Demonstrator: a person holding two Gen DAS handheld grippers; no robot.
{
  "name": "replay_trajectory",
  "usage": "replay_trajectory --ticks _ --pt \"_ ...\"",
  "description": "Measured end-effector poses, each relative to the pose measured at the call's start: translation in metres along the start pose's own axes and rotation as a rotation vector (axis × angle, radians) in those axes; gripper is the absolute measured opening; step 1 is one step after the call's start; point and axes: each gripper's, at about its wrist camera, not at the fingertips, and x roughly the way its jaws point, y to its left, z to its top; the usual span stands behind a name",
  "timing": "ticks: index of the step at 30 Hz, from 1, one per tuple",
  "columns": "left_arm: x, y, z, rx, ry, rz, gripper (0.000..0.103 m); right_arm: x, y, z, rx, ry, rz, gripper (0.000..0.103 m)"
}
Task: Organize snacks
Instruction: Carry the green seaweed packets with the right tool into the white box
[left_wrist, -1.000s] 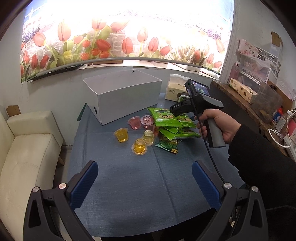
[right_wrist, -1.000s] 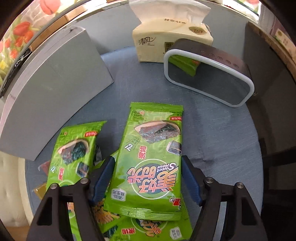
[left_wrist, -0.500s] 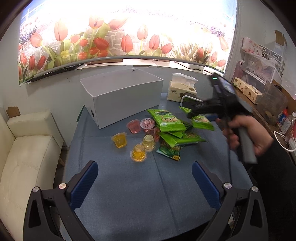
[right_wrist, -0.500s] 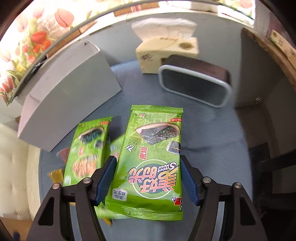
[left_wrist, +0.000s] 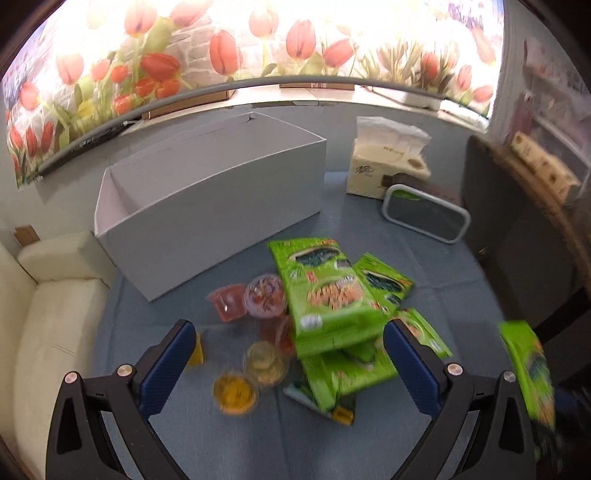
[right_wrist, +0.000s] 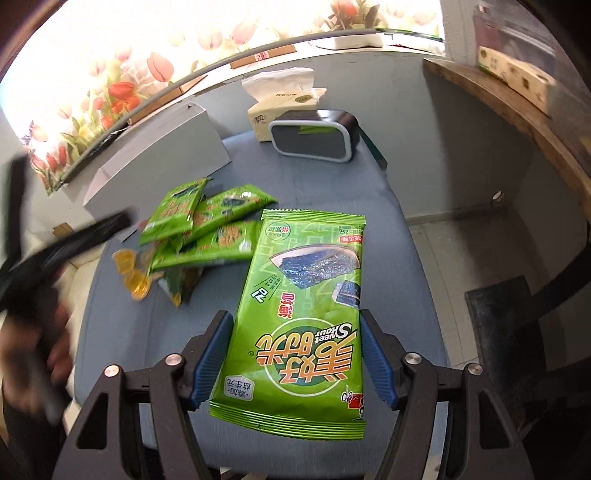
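Left gripper (left_wrist: 288, 354) hangs over the jelly cups (left_wrist: 255, 354), jaws wide apart on nothing. Snack pile (left_wrist: 332, 314) sits at 5 o'clock from the box (left_wrist: 221, 195). Right gripper (right_wrist: 295, 354) is clamped on a green pack (right_wrist: 303, 317), lifted off the table (right_wrist: 399, 258).

The table (left_wrist: 155, 373) is covered with a blue-grey cloth. Near its far-left corner sits an open white cardboard box (left_wrist: 214, 199). At the far-right corner stands a tissue pack (left_wrist: 384, 166), with a dark white-rimmed device (left_wrist: 424, 214) just in front of it. Mid-table lies a heap of green seaweed snack packets (left_wrist: 325, 295), overlapping one another, and just left of them a cluster of jelly cups (left_wrist: 236, 391) (orange, yellow and red, blurred).
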Motion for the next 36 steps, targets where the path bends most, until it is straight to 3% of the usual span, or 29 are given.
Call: replay_trajectory --ticks 4,7,14,17,18,25,31,36 --pt "0.042 -0.023 0.017 0.000 0.041 -0.022 0.103 -0.013 -0.006 -0.019 -0.015 -0.021 -0.009 0.072" --pt "0.068 -0.038 0.024 0.038 0.067 0.083 0.103 -0.022 -0.007 -0.023 -0.031 -0.055 -0.024 0.072" --pt "0.092 -0.036 0.028 -0.050 0.131 0.053 0.102 -0.025 -0.012 -0.023 -0.040 -0.070 -0.023 0.072" --pt "0.091 -0.035 0.028 -0.049 0.130 0.065 0.074 -0.026 -0.015 -0.024 -0.028 -0.069 0.001 0.072" --pt "0.090 -0.033 0.028 -0.064 0.138 0.045 0.074 -0.027 -0.014 -0.025 -0.032 -0.071 0.002 0.072" --pt "0.060 -0.022 0.032 -0.073 0.088 -0.034 0.072 -0.027 -0.005 -0.018 -0.057 -0.086 0.007 0.072" --pt "0.004 -0.002 0.027 -0.067 -0.001 -0.069 0.072 -0.021 0.019 0.000 -0.110 -0.091 0.028 0.072" --pt "-0.046 0.039 0.014 -0.126 -0.062 -0.099 0.072 -0.011 0.052 0.028 -0.191 -0.132 0.038 0.072"
